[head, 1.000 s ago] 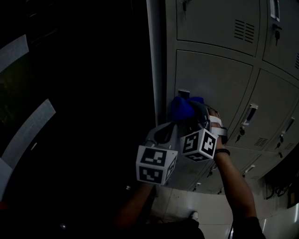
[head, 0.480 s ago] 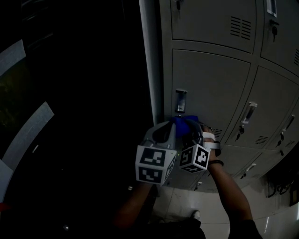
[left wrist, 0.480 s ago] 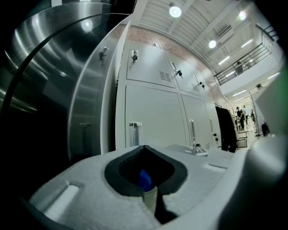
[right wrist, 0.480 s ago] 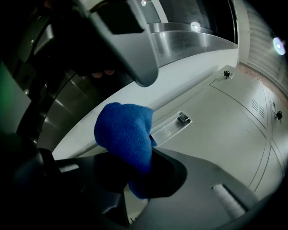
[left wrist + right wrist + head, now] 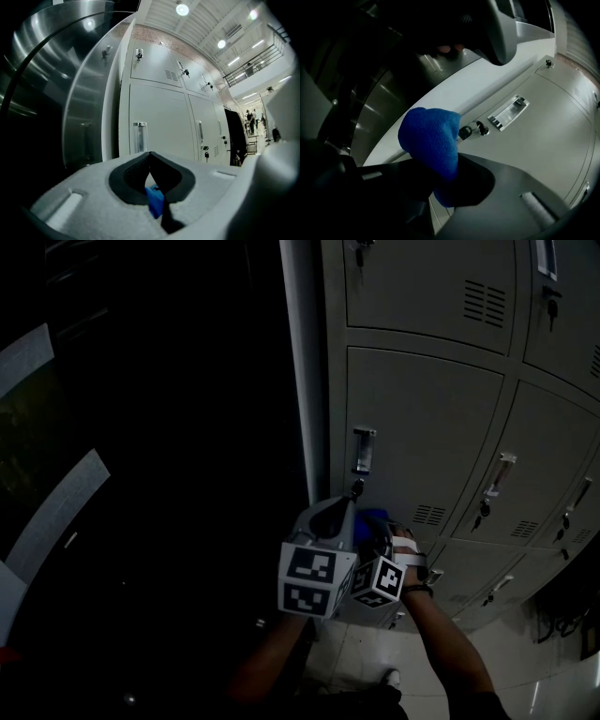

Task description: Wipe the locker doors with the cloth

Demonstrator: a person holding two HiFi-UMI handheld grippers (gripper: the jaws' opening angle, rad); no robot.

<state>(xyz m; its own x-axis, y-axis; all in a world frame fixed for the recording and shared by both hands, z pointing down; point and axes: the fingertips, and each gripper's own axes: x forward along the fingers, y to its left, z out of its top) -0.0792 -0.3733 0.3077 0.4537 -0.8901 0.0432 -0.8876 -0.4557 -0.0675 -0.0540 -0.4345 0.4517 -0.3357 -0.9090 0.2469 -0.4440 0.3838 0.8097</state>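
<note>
Here our right tool [image 5: 446,165] grips the bunched blue cloth [image 5: 430,139] at the locker door's [image 5: 539,140] lower corner. Our left tool [image 5: 150,155] is closed, tips together.

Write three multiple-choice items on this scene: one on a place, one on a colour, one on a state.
1. Where is the cloth?
A. On the floor
B. Between the fingers of the right gripper
C. Hung on a handle

2. What colour is the cloth?
A. Red
B. White
C. Blue

3. The locker door beside the cloth is:
A. Shut
B. Wide open
C. Taken off

Answers: 1 B, the right gripper view shows it pinched there; 2 C, it reads plainly blue; 3 A, it sits flush in its frame.
</note>
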